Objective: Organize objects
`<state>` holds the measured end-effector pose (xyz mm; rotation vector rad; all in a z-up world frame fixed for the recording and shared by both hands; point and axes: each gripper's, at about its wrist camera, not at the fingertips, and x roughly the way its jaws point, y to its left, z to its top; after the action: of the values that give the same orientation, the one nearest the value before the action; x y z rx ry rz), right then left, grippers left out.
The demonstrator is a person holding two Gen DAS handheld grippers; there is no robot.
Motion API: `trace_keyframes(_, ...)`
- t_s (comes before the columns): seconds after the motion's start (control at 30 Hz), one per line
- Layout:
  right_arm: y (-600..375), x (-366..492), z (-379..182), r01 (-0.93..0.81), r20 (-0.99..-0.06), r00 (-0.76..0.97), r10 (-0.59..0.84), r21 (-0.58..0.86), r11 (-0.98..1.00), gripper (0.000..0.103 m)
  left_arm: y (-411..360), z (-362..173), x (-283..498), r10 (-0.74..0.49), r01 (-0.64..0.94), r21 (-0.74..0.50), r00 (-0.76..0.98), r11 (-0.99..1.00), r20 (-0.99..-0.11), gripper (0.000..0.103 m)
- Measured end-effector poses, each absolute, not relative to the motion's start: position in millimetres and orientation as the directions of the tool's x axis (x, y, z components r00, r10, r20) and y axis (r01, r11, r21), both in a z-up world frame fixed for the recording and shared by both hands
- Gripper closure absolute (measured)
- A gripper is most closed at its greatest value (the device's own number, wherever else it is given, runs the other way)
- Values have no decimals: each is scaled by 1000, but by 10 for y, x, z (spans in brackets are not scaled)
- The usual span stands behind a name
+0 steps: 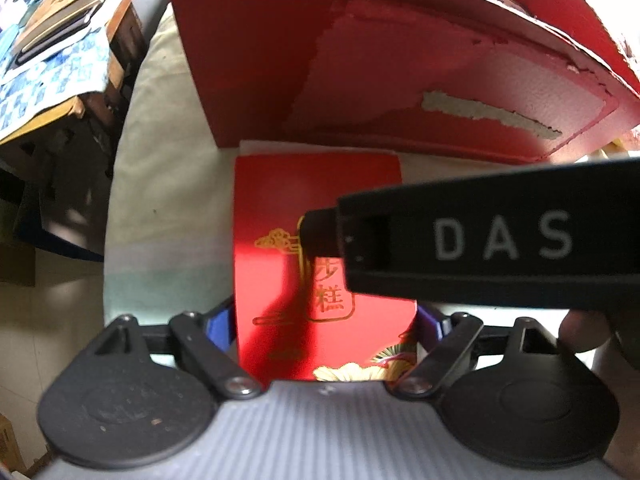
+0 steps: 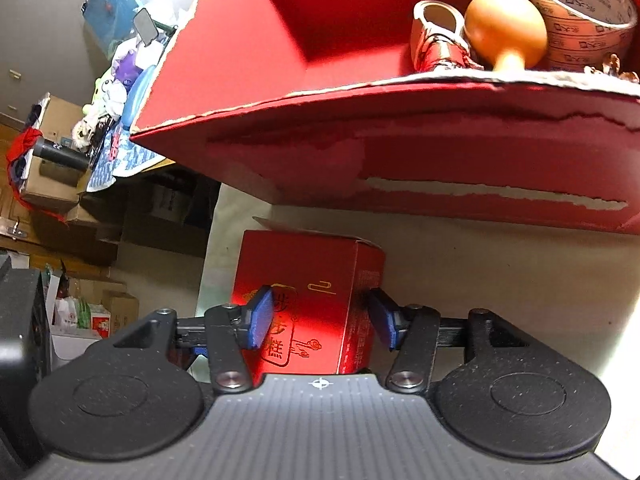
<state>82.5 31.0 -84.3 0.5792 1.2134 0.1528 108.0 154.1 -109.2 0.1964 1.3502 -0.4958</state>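
Note:
A small red carton with gold Chinese print (image 1: 320, 248) lies on a pale cloth-covered table in front of a big open red box (image 1: 360, 60). My left gripper (image 1: 324, 320) has its blue pads against the carton's two sides, shut on it. The right gripper's black body, marked DAS (image 1: 500, 240), crosses above the carton in the left wrist view. In the right wrist view the same carton (image 2: 316, 300) sits between the blue pads of my right gripper (image 2: 320, 320), which press its sides. The big red box (image 2: 400, 140) holds a tape roll (image 2: 584, 16), a wooden gourd-shaped piece (image 2: 504, 28) and a small shoe figure (image 2: 436, 40).
The pale table cloth (image 2: 480, 280) stretches to the right of the carton. A cluttered side table with books and blue patterned cloth (image 1: 52, 60) stands to the left. Cardboard boxes and bags (image 2: 92, 312) sit on the floor at left.

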Motion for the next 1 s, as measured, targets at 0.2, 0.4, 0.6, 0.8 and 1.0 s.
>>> trace_keyframes(0.2,266,801,-817,180,-827,362,431,516,838,58,1577,-1077,1081,-237,433,-164,119,886,-964,23)
trace_keyframes(0.4,285,702,-719,130,-813,381,442,520,844,59,1565,-973,941,-230,451,-144,141,881,-963,23)
trace_keyframes(0.6,279,539,-571,73,-786,423,451,526,848,59,1560,-768,774,-245,468,-139,173,873,-954,23)
trace_keyframes(0.8,198,348,-347,17,-746,496,444,520,854,60,1512,-544,695,-264,518,-112,230,848,-937,23)
trace_keyframes(1.0,135,201,-113,-18,-702,591,398,481,876,60,1328,-237,694,-306,555,-112,270,824,-913,23)
